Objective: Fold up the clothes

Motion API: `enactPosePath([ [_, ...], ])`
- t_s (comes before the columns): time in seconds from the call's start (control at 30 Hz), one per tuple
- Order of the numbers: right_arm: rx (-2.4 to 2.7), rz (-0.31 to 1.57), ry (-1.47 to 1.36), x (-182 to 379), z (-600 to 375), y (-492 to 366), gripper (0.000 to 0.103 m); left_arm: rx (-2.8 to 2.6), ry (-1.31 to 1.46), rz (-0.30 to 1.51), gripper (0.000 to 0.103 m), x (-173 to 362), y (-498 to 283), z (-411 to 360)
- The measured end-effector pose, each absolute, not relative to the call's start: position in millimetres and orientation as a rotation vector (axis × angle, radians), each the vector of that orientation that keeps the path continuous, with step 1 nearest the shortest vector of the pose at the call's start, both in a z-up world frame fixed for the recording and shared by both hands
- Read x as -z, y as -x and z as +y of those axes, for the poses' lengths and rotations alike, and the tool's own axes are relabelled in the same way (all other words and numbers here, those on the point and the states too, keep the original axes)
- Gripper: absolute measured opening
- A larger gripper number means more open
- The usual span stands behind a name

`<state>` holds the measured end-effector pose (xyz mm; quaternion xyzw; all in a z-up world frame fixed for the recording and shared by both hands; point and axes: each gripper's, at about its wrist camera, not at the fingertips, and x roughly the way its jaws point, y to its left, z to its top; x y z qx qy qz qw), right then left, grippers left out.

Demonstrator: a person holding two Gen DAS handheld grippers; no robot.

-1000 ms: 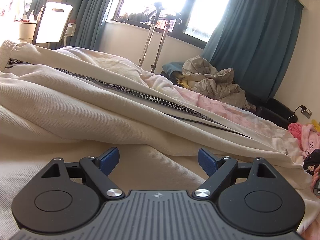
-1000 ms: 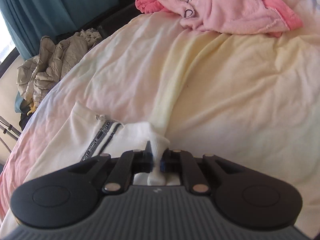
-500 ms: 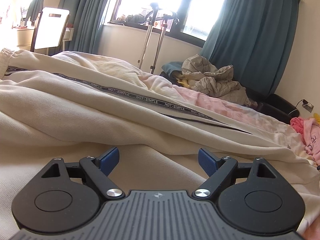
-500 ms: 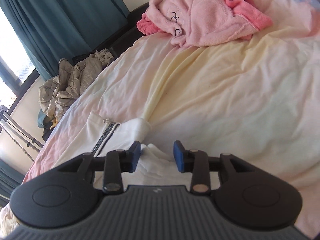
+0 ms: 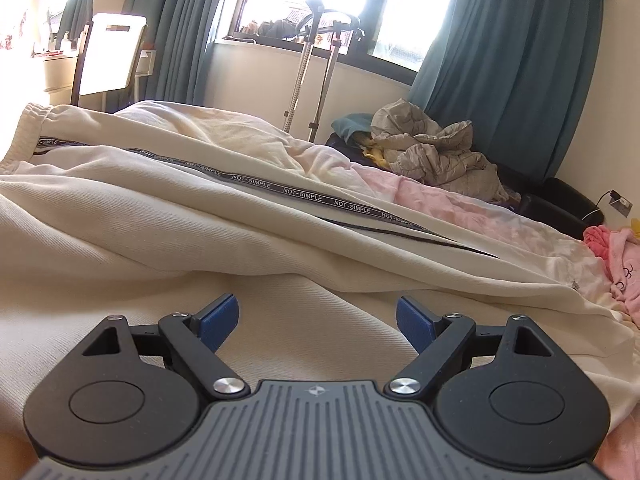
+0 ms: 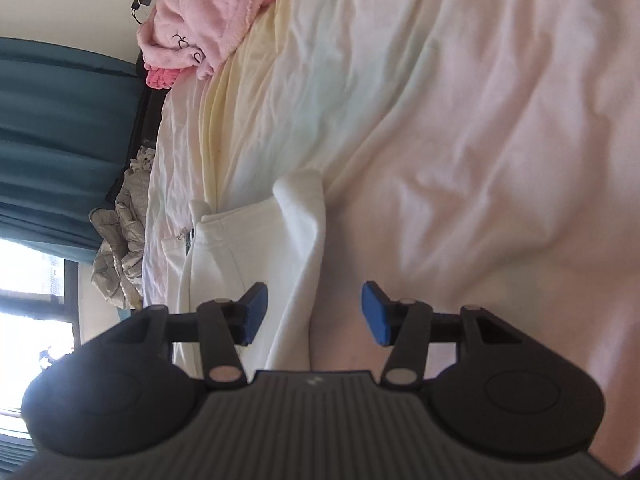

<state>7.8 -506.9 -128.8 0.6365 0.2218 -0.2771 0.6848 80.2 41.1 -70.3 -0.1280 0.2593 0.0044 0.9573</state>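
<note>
Because both the left gripper and the right gripper hang wide open and hold nothing, the cream track pants lie loose along the bedsheet. The right gripper's tilt over the hem risks pinching sheet with cloth, dragging the fold crooked.

My cream trousers, black lettered stripe | pink robe | teal curtains | my blue pads

Both grippers: black linkages, silver screws, ribbed grey body, blue-padded jaws.
</note>
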Motion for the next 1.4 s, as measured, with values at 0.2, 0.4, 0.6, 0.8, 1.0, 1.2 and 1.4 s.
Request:
enactPosePath([
  [0.2,0.58,0.516,-1.385,140,-514,-29,0.054,-0.028,0.205,0.516,0.09,55,-59,43],
  [0.4,0.528,0.415,-1.445,159,-532,-30,0.053,-0.065,0.148,0.504,0.091,50,-54,43],
  [0.6,0.493,0.412,-1.367,165,-540,-41,0.042,-0.11,0.16,0.499,0.091,45,-54,43],
  [0.8,0.51,0.363,-1.356,175,-549,-51,0.035,-0.148,0.18,0.473,0.092,32,-45,52],
  [1.0,0.478,0.326,-1.511,187,-566,-50,0.022,-0.186,0.212,0.518,0.092,19,-46,67],
  [1.2,0.461,0.391,-1.544,185,-576,-51,0.009,-0.222,0.27,0.538,0.092,0,-42,103],
  [1.4,0.482,0.422,-1.464,168,-573,-52,0.007,-0.315,0.271,0.532,0.093,-3,-31,132],
])
